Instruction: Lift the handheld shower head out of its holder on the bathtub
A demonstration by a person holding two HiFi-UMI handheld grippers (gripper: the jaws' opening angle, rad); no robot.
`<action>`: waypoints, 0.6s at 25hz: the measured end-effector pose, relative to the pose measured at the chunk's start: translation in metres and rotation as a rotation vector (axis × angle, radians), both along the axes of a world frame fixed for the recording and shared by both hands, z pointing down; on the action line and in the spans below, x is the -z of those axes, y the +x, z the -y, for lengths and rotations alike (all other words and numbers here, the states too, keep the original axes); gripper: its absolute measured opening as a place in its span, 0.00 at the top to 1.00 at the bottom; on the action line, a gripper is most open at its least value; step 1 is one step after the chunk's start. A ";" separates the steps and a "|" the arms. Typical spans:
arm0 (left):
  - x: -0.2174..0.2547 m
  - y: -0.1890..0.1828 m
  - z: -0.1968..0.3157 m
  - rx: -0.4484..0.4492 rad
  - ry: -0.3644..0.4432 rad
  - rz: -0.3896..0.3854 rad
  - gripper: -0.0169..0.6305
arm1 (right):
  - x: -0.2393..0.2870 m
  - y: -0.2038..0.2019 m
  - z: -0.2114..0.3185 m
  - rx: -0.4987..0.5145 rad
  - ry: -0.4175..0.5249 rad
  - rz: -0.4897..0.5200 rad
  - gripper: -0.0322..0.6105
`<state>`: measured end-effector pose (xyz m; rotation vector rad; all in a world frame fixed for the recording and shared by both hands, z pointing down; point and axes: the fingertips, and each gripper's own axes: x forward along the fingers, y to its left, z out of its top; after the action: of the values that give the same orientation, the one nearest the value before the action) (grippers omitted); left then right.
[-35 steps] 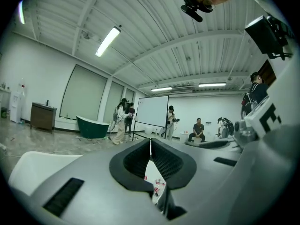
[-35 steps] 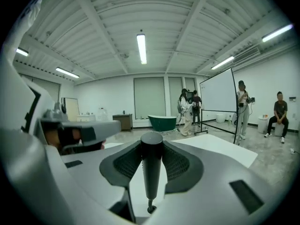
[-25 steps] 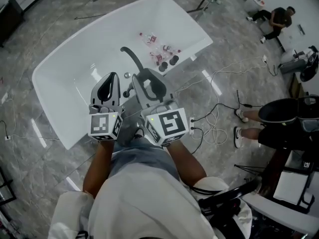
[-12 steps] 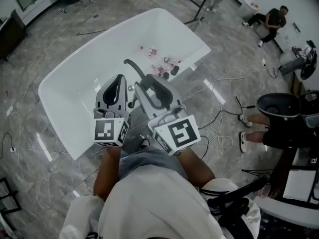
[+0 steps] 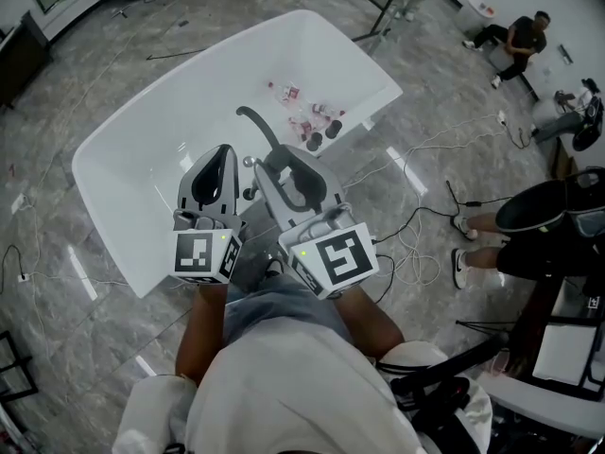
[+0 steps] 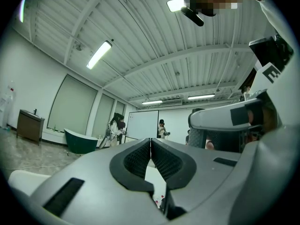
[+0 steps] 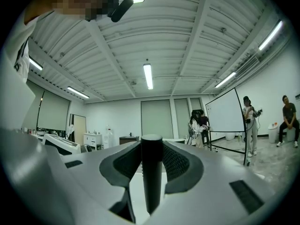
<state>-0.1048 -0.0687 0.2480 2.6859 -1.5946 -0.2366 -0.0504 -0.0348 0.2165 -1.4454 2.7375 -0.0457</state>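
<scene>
The handheld shower head (image 5: 252, 118) is a dark curved wand, and its round handle (image 7: 152, 172) stands upright between the pads of my right gripper (image 5: 284, 156), which is shut on it. The head sticks out past the jaws, over the white bathtub (image 5: 123, 130). Just to the left, my left gripper (image 5: 217, 158) hangs at about the same height with its pads (image 6: 140, 156) pressed together and nothing in them. Small chrome fittings (image 5: 249, 162) show on the tub's near rim between the two grippers. The holder itself is hidden under the grippers.
Several small bottles and dark caps (image 5: 307, 116) lie inside the tub at its right end. Cables (image 5: 416, 244) trail over the marble floor on the right. A seated person's legs (image 5: 482, 244) are at the right; another person (image 5: 525, 36) sits at the far top right.
Both grippers have come up and slightly forward over the tub, and the shower head has risen with the right one. In the last half second they barely shifted.
</scene>
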 end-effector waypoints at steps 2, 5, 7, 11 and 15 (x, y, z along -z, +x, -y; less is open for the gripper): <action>0.000 0.003 -0.003 -0.006 -0.005 0.001 0.95 | 0.000 0.003 -0.003 -0.001 -0.001 0.002 0.73; 0.002 0.010 -0.003 -0.011 -0.008 0.005 0.95 | 0.005 0.011 -0.005 -0.007 0.004 0.006 0.73; 0.003 0.010 0.000 -0.013 -0.007 0.002 0.95 | 0.009 0.013 -0.003 -0.008 0.003 0.009 0.73; 0.011 0.002 0.004 -0.008 -0.013 -0.004 0.95 | 0.013 0.006 0.001 -0.011 0.006 0.004 0.73; 0.012 0.002 0.000 -0.015 0.005 0.004 0.95 | 0.015 0.004 -0.004 -0.011 0.008 -0.001 0.73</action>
<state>-0.1028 -0.0685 0.2362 2.7026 -1.5766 -0.2355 -0.0465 -0.0307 0.2016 -1.4582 2.7273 -0.0338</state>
